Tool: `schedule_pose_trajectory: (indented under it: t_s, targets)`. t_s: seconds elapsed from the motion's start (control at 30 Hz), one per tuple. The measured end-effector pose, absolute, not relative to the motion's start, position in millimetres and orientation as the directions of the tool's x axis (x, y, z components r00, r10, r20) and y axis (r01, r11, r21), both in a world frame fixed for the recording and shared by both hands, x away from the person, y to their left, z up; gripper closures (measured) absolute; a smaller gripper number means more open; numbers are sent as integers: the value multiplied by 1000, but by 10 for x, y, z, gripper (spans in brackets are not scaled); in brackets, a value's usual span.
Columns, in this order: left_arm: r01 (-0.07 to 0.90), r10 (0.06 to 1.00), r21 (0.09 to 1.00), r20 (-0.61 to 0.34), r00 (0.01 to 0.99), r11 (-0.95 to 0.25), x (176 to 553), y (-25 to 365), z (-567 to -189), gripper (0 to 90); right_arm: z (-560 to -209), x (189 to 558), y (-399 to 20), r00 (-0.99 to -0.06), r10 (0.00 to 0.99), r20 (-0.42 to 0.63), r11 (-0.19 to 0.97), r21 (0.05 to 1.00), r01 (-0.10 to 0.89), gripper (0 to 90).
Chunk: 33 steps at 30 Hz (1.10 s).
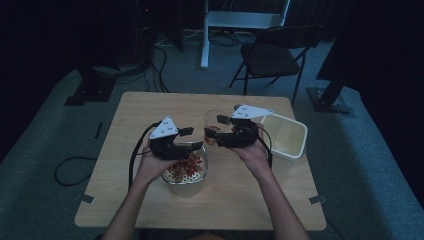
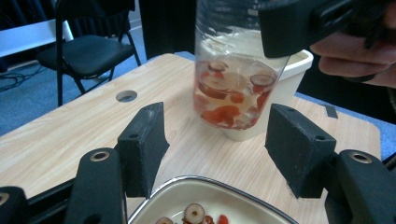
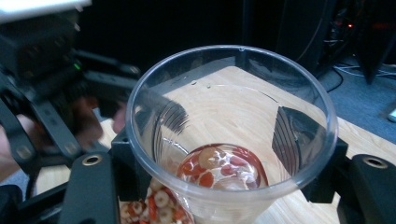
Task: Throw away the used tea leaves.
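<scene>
Nearest the lens, the left gripper (image 2: 212, 147) is seen with jaws spread and empty over the bowl (image 2: 205, 189), while at twelve o'clock the upright cup (image 2: 236, 88) is clamped by the right gripper (image 1: 224, 131).

On the table (image 1: 125, 200), the bowl (image 1: 192, 181) of cereal rings (image 1: 187, 167) sits near the middle, under the left gripper (image 1: 192, 138). The plastic cup (image 1: 214, 122), held off the table between the right gripper (image 1: 214, 127) jaws, hangs at the bowl's one o'clock. The rectangular tub (image 1: 285, 137) stands at the bowl's three o'clock, and the folding chair (image 1: 272, 55) stands on the floor beyond the table's far edge at twelve o'clock.
</scene>
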State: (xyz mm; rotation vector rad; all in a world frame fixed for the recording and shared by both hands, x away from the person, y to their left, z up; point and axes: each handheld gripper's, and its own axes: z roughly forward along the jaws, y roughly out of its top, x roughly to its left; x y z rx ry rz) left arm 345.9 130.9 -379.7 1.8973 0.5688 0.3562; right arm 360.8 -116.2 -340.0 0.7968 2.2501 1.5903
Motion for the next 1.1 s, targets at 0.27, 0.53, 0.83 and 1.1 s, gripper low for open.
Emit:
schedule_pose_trajectory:
  t_s: [0.27,0.53,0.83,1.1]
  targets:
    - [213,541,921,-3,841,-326,3453,1288,-3879,390,-3352,3621,-934,-846,520,114,255,925,282,329]
    - [201,544,919,17,839,-338,3453,1284,-3914,383,-3374,3619,-837,-859,499,119,268,921,283,331]
    - [198,564,913,40,825,-355,3451,1263,-3964,415,-3348,3605,-744,-870,480,112,280,920,273,331]
    - [182,571,916,61,818,-358,3426,1305,-3973,428,-3360,3616,-715,-875,467,126,282,917,283,291]
